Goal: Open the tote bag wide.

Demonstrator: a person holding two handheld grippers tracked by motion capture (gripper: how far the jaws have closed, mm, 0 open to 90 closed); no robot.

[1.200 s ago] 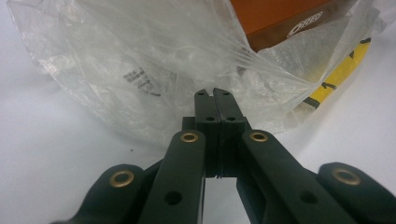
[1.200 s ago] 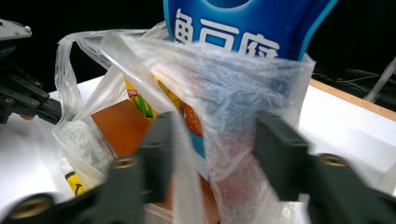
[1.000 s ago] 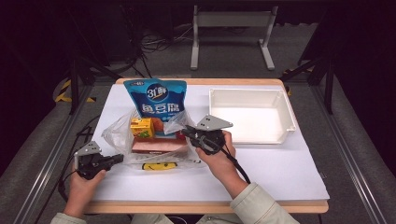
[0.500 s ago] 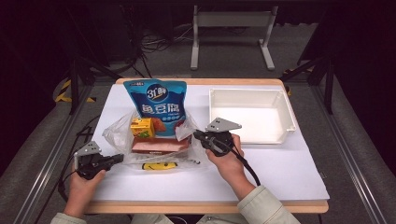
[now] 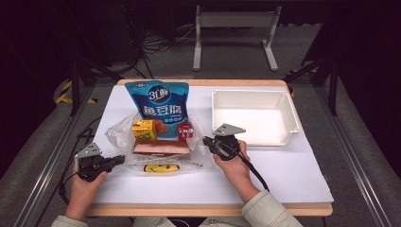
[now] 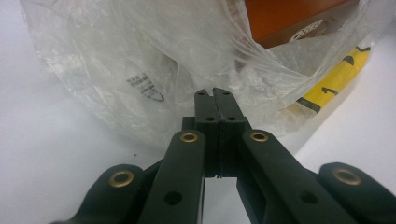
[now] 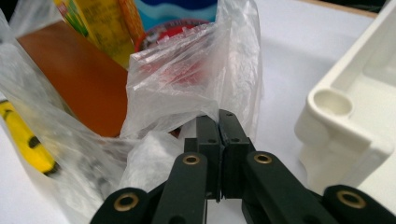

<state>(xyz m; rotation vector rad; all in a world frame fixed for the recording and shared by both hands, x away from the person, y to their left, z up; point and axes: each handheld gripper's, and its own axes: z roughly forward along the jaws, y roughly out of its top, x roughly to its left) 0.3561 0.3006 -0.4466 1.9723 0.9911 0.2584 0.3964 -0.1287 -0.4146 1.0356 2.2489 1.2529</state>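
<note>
Your left tool (image 5: 117, 160) sits with jaws together, clamped on the left edge of the one crinkled clear plastic bag (image 5: 123, 137). The bag lies between your hands on the white tabletop (image 5: 283, 170), long axis left to right, holding four items; one blue snack pouch (image 5: 158, 99) stands behind. Your right tool (image 5: 206, 141), jaws together, pinches the bag's right edge. One white plastic tray (image 5: 288, 113) sits rightmost.

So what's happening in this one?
A person works a clear plastic bag of groceries on a white table. The left gripper is shut on the bag's left edge, and the right gripper is shut on its right edge. Inside lie a brown box, a yellow carton and a red-lidded cup. A white tray waits empty.
</note>
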